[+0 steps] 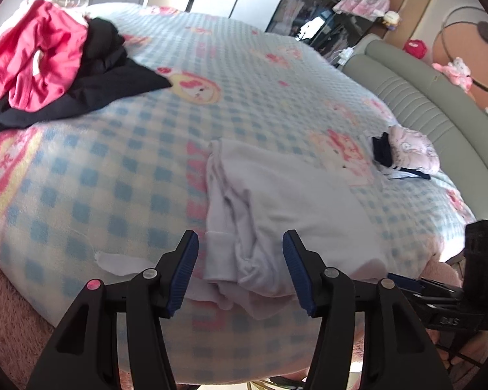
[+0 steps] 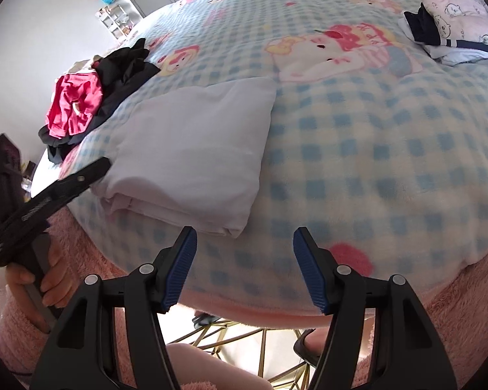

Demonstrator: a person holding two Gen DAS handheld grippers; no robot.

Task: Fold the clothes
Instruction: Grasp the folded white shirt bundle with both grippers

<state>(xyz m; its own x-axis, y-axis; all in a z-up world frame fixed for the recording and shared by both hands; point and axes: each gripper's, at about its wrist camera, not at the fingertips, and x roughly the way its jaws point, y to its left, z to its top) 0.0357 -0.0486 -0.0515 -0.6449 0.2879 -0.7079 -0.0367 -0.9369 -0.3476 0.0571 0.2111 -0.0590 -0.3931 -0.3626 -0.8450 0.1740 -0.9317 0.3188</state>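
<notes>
A pale lilac garment (image 1: 276,201) lies folded on the checked blanket near the bed's front edge; in the right wrist view it (image 2: 192,149) is a neat rectangle. My left gripper (image 1: 240,269) is open, its fingers (image 1: 187,269) either side of the garment's rumpled near end, holding nothing. My right gripper (image 2: 244,266) is open and empty over the blanket's front edge, just right of the garment's near corner. The left gripper's body (image 2: 48,191) shows at the left of the right wrist view.
A heap of pink (image 1: 32,58) and black (image 1: 107,65) clothes lies at the bed's far left. A folded stack with a patterned pink piece (image 1: 410,152) sits by the grey headboard (image 1: 423,97). The blue checked blanket (image 2: 374,162) covers the bed.
</notes>
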